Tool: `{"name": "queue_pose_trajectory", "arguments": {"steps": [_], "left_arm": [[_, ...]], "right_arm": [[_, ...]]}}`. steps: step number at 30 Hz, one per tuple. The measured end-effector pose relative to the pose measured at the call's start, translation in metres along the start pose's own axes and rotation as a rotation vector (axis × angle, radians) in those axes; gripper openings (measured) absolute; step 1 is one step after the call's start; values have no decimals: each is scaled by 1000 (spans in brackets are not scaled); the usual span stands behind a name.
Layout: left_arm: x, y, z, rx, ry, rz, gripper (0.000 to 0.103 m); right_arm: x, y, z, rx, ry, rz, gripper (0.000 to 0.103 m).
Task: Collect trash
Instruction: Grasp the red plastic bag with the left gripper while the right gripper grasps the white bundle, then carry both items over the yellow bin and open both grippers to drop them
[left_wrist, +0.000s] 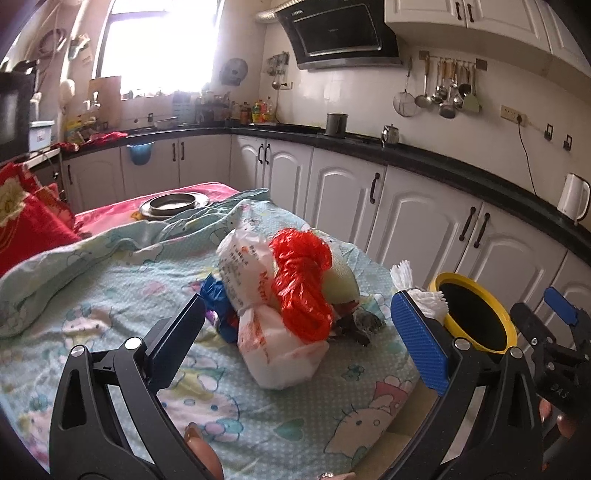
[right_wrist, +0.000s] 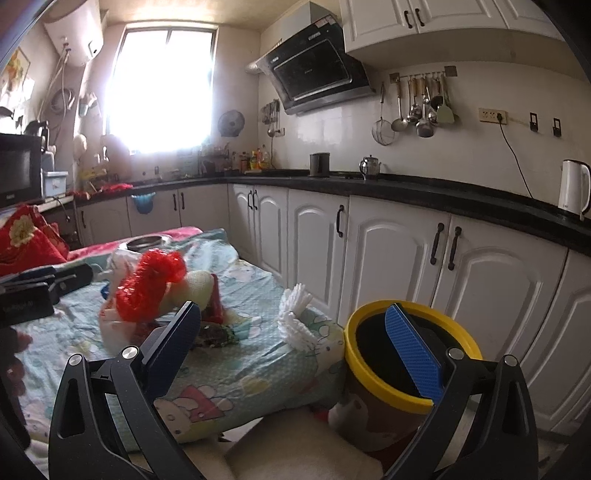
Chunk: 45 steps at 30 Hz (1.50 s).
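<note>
Left gripper (left_wrist: 301, 332): jaws spread wide, holding nothing, hovering over the cartoon-print sheet (left_wrist: 110, 295).
Blue wrapper (left_wrist: 216, 295): just inside the left finger (left_wrist: 177, 332), tucked against the white bag.
White plastic bag (left_wrist: 266, 343): printed in orange, lying straight ahead between the open fingers.
Red net bag (left_wrist: 303, 284): draped over the white bag, ahead of the claw's centre.
Dark scraps (left_wrist: 360, 325): on the sheet, right of the bags, short of the blue pad (left_wrist: 419, 339).
White tissue (left_wrist: 424, 295): at the sheet's edge, just behind the blue pad's tip.
Yellow-rimmed bin (left_wrist: 476, 314): beyond the right finger, beside the bed.
Right gripper (right_wrist: 301, 350): also wide open and empty, its blue pad (right_wrist: 413, 350) over the bin's mouth.
</note>
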<state>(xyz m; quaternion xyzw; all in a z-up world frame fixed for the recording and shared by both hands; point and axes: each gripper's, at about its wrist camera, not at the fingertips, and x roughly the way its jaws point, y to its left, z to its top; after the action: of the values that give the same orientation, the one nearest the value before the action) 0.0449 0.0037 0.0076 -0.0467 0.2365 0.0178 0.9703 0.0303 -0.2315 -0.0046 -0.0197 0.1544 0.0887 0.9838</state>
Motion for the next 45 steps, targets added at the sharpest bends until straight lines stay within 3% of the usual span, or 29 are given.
{"name": "queue_pose_trajectory", "arguments": {"steps": [6, 14, 21, 26, 28, 32, 34, 36, 39, 45], "left_arm": [[18, -9, 13, 30, 10, -20, 92], [53, -25, 18, 44, 97, -33, 92], [75, -35, 16, 107, 146, 44, 92], [86, -24, 12, 89, 181, 97, 82], [90, -23, 9, 93, 200, 108, 73], [93, -25, 4, 101, 222, 125, 60], [93, -28, 2, 112, 224, 142, 49], [94, -29, 2, 111, 231, 139, 38], [95, -30, 0, 112, 247, 141, 22], [84, -27, 7, 93, 201, 125, 8]], "right_arm": [[29, -11, 6, -40, 60, 20, 97], [73, -21, 6, -50, 163, 45, 97], [112, -21, -1, -69, 232, 86, 97], [138, -17, -8, -75, 277, 120, 97], [148, -14, -11, -75, 297, 137, 96], [167, -11, -15, -72, 339, 164, 78], [174, -12, -18, -53, 361, 175, 71], [179, -13, -21, -43, 379, 191, 49], [183, -16, -25, -8, 409, 219, 28], [177, -23, -25, 30, 383, 260, 20]]}}
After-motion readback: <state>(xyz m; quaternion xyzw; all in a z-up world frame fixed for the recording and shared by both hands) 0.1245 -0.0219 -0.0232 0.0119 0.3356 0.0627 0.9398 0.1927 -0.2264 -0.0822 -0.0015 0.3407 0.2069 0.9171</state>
